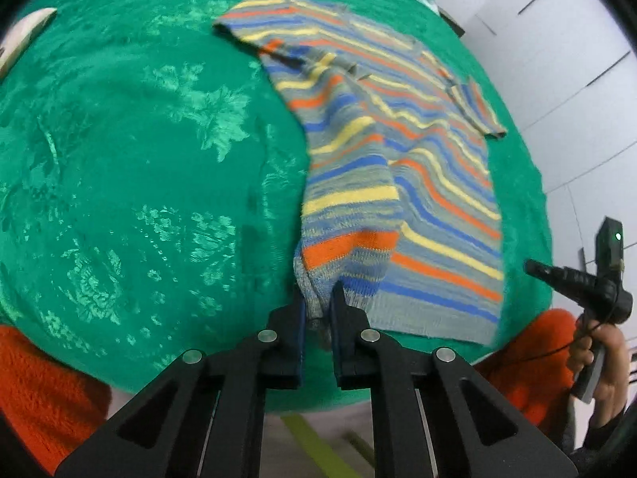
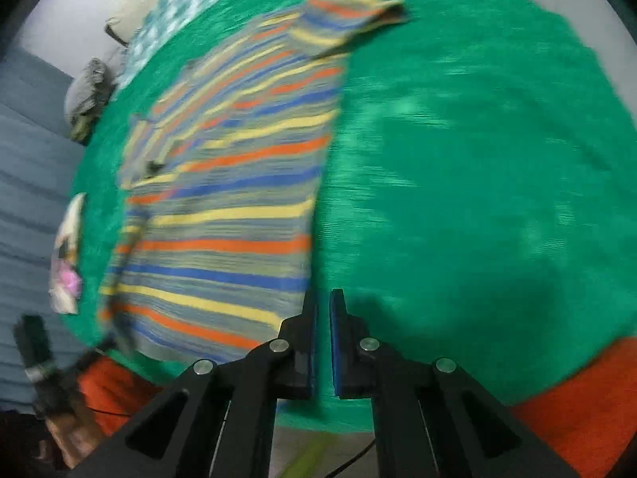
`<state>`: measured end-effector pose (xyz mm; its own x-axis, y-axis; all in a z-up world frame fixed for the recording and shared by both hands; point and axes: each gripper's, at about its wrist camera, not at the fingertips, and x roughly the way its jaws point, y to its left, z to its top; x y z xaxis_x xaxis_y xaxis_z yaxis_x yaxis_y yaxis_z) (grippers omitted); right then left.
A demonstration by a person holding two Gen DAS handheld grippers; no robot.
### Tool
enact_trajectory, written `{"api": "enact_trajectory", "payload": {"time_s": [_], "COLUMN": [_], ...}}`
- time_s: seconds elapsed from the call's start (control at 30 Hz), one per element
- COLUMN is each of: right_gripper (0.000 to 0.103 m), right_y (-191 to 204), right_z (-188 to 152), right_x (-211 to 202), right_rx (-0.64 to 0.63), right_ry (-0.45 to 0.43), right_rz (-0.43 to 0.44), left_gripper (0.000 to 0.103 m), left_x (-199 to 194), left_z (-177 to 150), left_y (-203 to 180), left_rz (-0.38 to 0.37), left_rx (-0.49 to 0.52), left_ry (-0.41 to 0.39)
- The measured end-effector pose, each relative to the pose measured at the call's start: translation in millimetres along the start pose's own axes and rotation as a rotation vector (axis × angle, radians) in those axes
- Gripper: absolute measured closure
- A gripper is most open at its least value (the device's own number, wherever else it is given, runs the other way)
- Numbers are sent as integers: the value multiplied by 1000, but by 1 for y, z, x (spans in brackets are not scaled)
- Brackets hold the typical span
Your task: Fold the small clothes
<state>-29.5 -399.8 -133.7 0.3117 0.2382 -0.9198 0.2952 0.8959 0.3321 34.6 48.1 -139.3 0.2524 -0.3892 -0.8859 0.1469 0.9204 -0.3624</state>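
Your left gripper (image 1: 318, 298) has its jaws pinched on a lifted corner of the striped knit top's (image 1: 398, 151) hem, drawing that left edge up off the green cloth (image 1: 139, 159); the rest of the top lies spread flat across the cloth, sleeves out at the far end. Your right gripper (image 2: 323, 302) hangs over bare green cloth just beside the top's right edge (image 2: 314, 215); its jaws stand nearly together with a thin gap, gripping nothing; this view is blurred.
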Motion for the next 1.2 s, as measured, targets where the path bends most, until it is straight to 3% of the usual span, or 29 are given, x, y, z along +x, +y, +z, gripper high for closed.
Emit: {"api": "enact_trajectory", "payload": {"time_s": [0.03,0.07,0.1,0.17,0.27,0.33,0.4,0.5,0.63,0.87,0.9,0.93,0.97,1.03,1.17,1.2], "right_gripper": [91,80,57,36,36,41,97,98,98,98,98,98,98,98,98,98], "right_y": [-8,-11,-13,-9,15,23,27,19,3,-2,-2,-3,-3,-5,-8,-7], "right_z": [-4,-7,-13,-24,-35,-41,-45,-42,-29,-31,-32,-33,-35,-34,-40,-42], "right_x": [2,2,4,5,24,44,49,23,-2,25,27,27,26,16,-12,-15], "right_rx": [24,44,60,64,7,-31,-69,-98,-161,-86,-82,-81,-80,-79,-91,-101], "right_ry": [1,4,6,2,50,127,164,116,51,63,55,51,47,33,10,11], "right_rz": [19,58,112,199,253,271,257,221,36,12,6,6,9,13,35,30], "left_gripper": [90,86,84,61,53,48,47,47,46,47,51,78,96,97,101,101], "left_x": [7,11,12,11,5,5,10,12,23,40,41,43,46,42,8,1], "left_z": [0,-2,-4,-9,-9,-3,0,3,4,8,9,11,13,15,14,14], "left_y": [0,1,1,-1,0,1,2,-3,-15,-22,-25,-26,-25,-16,3,6], "left_rz": [-1,-9,-18,-34,-53,-87,-102,-102,-110,-116,-110,-107,-107,-121,-118,-66], "left_rx": [-13,-28,-35,-32,-31,-47,-60,-47,-16,-38,-34,-32,-40,-91,-106,-97], "left_ry": [14,30,37,31,8,5,20,36,54,87,84,84,93,96,26,9]}}
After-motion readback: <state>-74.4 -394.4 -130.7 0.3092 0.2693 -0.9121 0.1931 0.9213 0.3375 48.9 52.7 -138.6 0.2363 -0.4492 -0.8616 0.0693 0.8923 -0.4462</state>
